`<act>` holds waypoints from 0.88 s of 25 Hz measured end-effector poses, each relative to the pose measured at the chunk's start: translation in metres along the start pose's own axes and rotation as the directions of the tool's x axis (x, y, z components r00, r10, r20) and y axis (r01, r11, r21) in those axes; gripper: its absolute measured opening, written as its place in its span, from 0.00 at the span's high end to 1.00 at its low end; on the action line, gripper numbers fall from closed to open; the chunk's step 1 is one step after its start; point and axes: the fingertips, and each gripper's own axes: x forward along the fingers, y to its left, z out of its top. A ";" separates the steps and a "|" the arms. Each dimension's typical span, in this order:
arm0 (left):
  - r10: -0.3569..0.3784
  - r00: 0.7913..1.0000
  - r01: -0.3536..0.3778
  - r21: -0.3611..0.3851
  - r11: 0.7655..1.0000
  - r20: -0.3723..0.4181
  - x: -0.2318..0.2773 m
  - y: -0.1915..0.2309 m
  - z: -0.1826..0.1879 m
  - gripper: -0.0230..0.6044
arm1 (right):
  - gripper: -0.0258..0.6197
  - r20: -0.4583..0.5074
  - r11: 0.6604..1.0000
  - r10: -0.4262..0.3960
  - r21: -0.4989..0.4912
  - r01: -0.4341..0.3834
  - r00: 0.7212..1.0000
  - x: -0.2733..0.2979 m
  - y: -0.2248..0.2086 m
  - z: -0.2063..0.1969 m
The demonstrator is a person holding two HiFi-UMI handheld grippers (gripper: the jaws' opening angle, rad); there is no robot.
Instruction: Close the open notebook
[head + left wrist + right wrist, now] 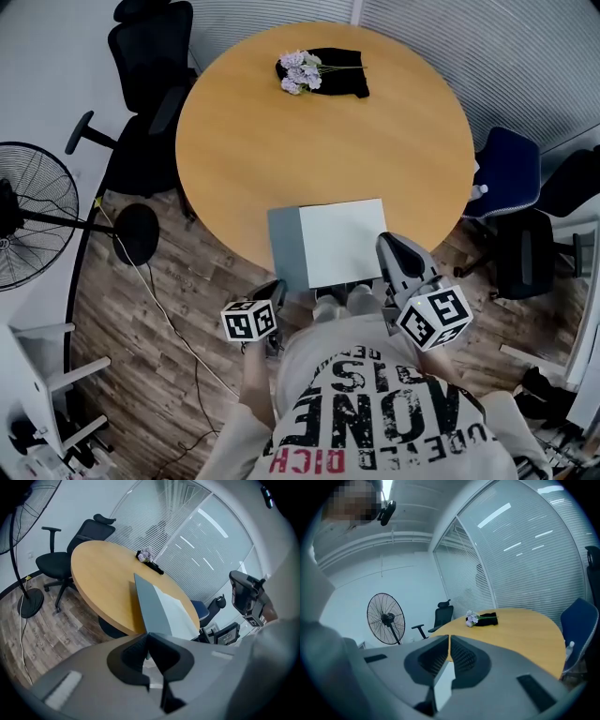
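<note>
While the notebook lies open at the near edge of the round table, directly in front of the person, both tools reach it without a stretch. Its grey cover forms the left leaf and the white page the right. The left gripper has its jaws clamped on the near edge of that cover, close to its corner. A pinch this far from the spine probably gives a long lever for swinging the leaf over to the right. Whether the cover has lifted off the tabletop cannot be told. The right gripper sits just beside the notebook's near right corner, its jaws drawn together at the tips. White paper shows in the gap behind its pads, but nothing is plainly pinched, so it is judged empty, placed perhaps to steady the page side as the cover turns. Closing is judged barely begun, since both leaves are spread apart. The flowers and black cloth lie at the far side, well apart from the leaf's likely path.
</note>
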 end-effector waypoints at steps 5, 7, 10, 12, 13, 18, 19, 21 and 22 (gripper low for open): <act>-0.017 1.000 0.017 -0.003 1.000 0.007 -0.005 -0.006 0.001 0.93 | 0.93 0.002 1.000 0.005 -0.003 -0.005 1.000 -0.002 0.001 0.001; -0.026 1.000 0.026 -0.002 1.000 0.011 -0.008 -0.009 0.002 0.93 | 0.93 0.004 1.000 0.002 0.001 -0.002 1.000 -0.004 0.000 0.000; -0.044 0.999 0.044 0.003 0.999 0.013 -0.011 -0.015 0.004 0.93 | 0.93 0.007 1.000 -0.003 0.007 0.003 1.000 -0.006 -0.002 -0.002; -0.060 0.998 0.060 0.007 0.998 0.018 -0.015 -0.019 0.006 0.93 | 0.93 0.009 1.000 -0.003 0.010 0.002 1.000 -0.008 -0.003 -0.003; -0.068 0.997 0.068 0.009 0.998 0.021 -0.016 -0.021 0.007 0.93 | 0.93 0.011 1.000 -0.002 0.011 0.002 1.000 -0.008 -0.003 -0.002; -0.076 0.997 0.076 0.010 0.997 0.029 -0.022 -0.030 0.010 0.93 | 0.93 0.020 1.000 -0.001 0.016 0.001 1.000 -0.014 -0.010 0.001; -0.075 0.997 0.075 0.006 0.997 0.033 -0.023 -0.032 0.011 0.93 | 0.93 0.022 1.000 -0.002 0.017 0.002 1.000 -0.015 -0.012 0.002; -0.074 0.996 0.074 -0.003 0.997 0.039 -0.025 -0.034 0.012 0.93 | 0.93 0.026 1.000 -0.002 0.017 0.001 1.000 -0.017 -0.014 0.005; -0.073 0.997 0.073 -0.006 0.997 0.040 -0.026 -0.036 0.012 0.93 | 0.93 0.027 1.000 0.000 0.017 -0.001 1.000 -0.018 -0.015 0.006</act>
